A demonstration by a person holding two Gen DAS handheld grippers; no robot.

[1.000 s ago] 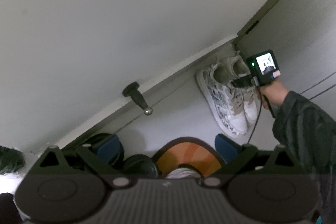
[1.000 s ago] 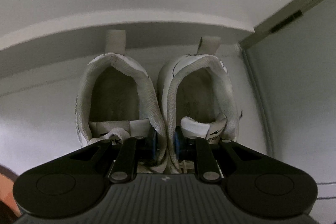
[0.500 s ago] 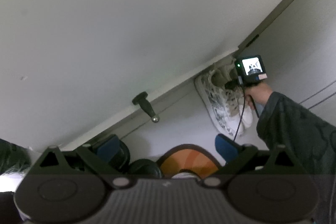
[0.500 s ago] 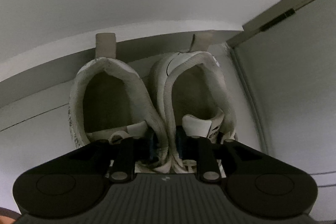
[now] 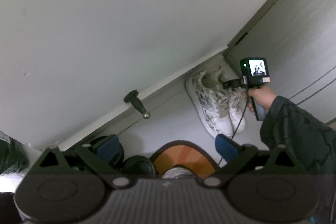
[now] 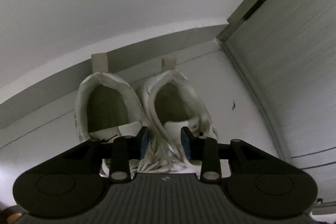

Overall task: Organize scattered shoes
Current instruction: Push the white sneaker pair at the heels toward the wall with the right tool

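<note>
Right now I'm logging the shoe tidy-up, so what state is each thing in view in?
Pair of white sneakers: side by side on the floor, heels to the baseboard.
Right claw: jaws opening, the shoes' inner collars between them, pads off the fabric.
Left claw: open, empty, above the orange mat.
Black shoes: on the floor by the wall.
Doorstop: sticking out from the baseboard.

left gripper [image 5: 166, 149]: black body, ribbed grey top plate, two round discs, silver pivot pins, blue pads [image 5: 225, 147] on the fingers.
right gripper [image 6: 164, 140]: same black build, ribbed plate with a small white mark, silver pivot pins, blue pads [image 6: 144, 140].
right gripper's housing [image 5: 255, 74]: dark box with a lit small screen, green light, thin black cable [image 5: 241, 117] hanging.
sleeve [image 5: 294, 129]: dark, faintly patterned fabric.
</note>
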